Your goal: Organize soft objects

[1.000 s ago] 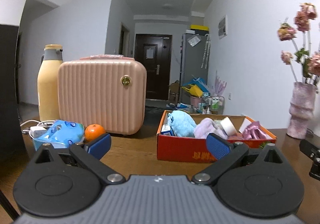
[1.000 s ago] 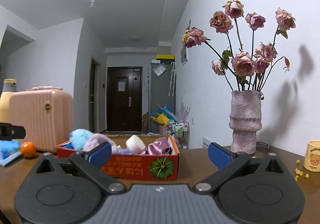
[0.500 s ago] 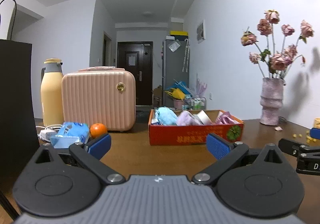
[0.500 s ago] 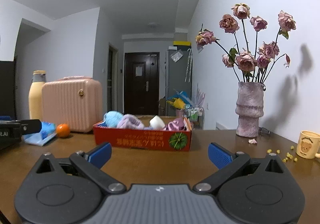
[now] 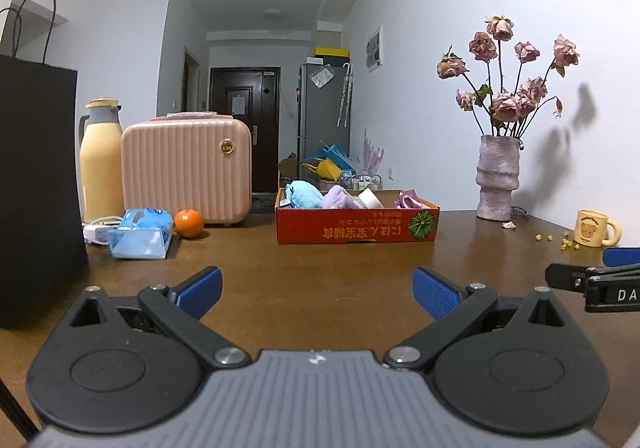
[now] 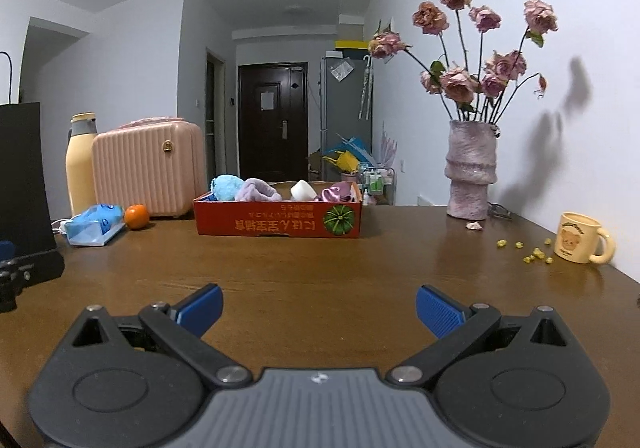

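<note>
- Left wrist view alone shows the whole black paper bag with handles.
- Red cardboard box of soft objects sits mid-surface.
- Left gripper and right gripper both gape, empty.
- Right wrist view shows the bear mug fully.

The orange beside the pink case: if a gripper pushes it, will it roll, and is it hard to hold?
The orange looks round and lies free on the bare table, so a push would probably roll it. Its skin seems smooth, so flat fingers may slip; a centred grip is likely safer.
</note>
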`<act>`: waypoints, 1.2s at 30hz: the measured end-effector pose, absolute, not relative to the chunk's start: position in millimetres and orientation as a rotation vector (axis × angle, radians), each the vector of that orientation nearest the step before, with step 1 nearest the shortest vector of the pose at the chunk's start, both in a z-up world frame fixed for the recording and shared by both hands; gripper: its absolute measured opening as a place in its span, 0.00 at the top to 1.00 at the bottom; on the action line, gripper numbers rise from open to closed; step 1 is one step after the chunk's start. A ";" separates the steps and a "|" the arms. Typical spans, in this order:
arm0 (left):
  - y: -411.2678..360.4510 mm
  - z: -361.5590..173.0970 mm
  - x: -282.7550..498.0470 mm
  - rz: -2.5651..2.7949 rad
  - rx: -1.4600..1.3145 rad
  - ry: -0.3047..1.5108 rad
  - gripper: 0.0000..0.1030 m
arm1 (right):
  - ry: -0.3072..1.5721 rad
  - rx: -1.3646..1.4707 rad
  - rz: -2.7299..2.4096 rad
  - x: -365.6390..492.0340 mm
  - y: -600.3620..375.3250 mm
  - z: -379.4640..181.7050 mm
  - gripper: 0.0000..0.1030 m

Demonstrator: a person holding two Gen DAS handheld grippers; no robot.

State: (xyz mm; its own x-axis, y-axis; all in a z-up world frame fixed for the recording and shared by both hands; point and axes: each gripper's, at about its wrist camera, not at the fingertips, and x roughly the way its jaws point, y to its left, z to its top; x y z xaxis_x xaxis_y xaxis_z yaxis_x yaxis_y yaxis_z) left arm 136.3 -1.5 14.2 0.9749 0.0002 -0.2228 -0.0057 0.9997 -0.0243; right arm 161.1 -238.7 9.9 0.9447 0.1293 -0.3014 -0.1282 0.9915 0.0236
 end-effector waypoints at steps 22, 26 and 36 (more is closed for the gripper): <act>-7.9 12.9 119.2 -0.012 -0.015 0.224 0.00 | 0.306 -0.017 0.144 140.7 -235.0 11.5 0.00; -8.9 12.7 118.3 -0.012 -0.009 0.220 0.00 | 0.303 -0.020 0.148 139.5 -233.5 11.7 0.00; -10.9 12.9 116.1 -0.020 0.003 0.209 0.00 | 0.301 -0.026 0.151 138.5 -232.6 12.4 0.00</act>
State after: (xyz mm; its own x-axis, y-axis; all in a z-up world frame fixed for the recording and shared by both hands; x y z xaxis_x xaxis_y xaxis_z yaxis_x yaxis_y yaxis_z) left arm 116.1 -10.9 12.9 0.9781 -0.0199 -0.2073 0.0205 0.9998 0.0007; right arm 138.5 -232.6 12.4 0.9440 0.1438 -0.2968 -0.1517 0.9884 -0.0036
